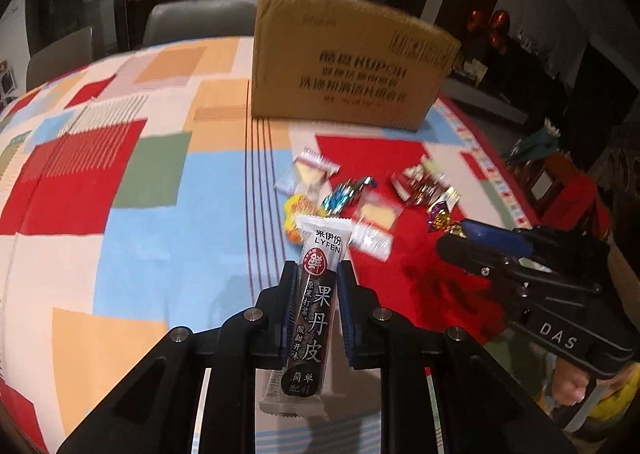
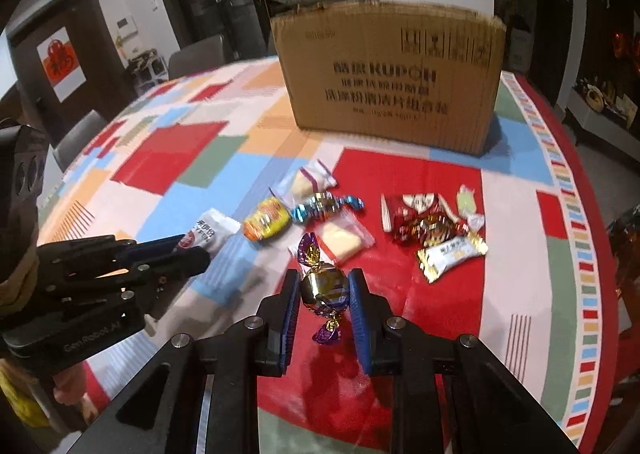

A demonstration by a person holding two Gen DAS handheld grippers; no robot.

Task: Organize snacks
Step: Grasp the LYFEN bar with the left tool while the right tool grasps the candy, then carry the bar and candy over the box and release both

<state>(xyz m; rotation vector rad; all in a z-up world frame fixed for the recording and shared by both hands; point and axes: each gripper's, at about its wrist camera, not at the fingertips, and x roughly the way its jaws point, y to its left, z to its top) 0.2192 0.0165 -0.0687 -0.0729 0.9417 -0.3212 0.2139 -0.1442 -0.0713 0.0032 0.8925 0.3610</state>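
Two grippers pinch snacks: left gripper (image 1: 319,282) a fruit-leather bar (image 1: 310,306), right gripper (image 2: 324,290) a purple-gold candy (image 2: 323,288)

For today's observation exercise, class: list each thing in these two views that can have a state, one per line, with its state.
left gripper: shut on the fruit leather bar
fruit leather bar: sealed, held off the table
right gripper: shut on the purple-gold candy
purple-gold candy: wrapped, held
cardboard box: upright on the tablecloth; top not visible
blue foil candy: wrapped, lying loose
yellow snack pack: sealed, lying loose
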